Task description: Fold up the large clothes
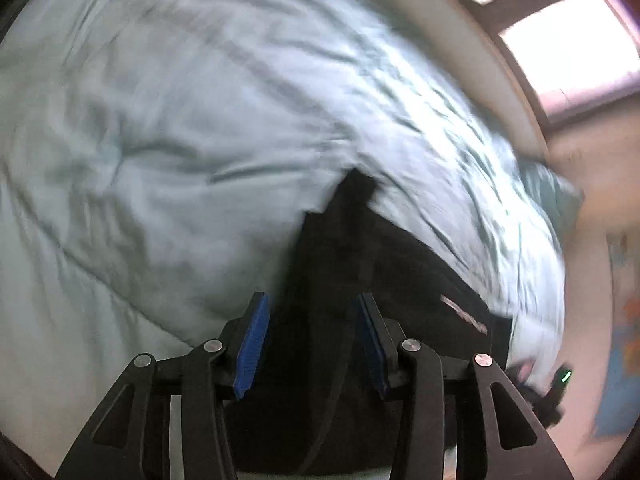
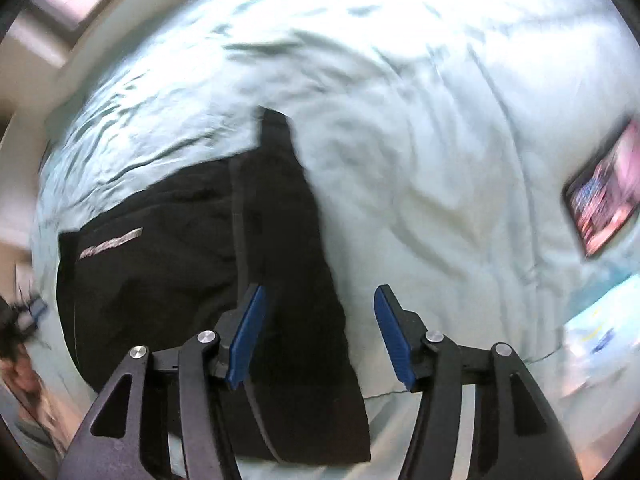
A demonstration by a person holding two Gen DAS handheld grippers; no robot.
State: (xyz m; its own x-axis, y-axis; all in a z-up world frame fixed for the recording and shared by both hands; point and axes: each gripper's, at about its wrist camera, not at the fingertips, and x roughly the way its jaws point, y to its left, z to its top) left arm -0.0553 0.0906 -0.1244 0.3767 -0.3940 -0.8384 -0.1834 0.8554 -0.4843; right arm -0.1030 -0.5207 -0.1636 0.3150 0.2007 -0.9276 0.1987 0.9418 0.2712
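Note:
A black garment with a small pale logo strip lies on a pale green quilt. It also shows in the left wrist view. My left gripper is open, its blue pads on either side of a fold of the black garment, close above it. My right gripper is open and empty, over the garment's right edge, with the left pad over the cloth and the right pad over the quilt. Both views are motion-blurred.
A phone with a lit screen lies on the quilt to the right. A window is behind the bed. The bed's far edge runs along a wall. A colourful object sits at the right.

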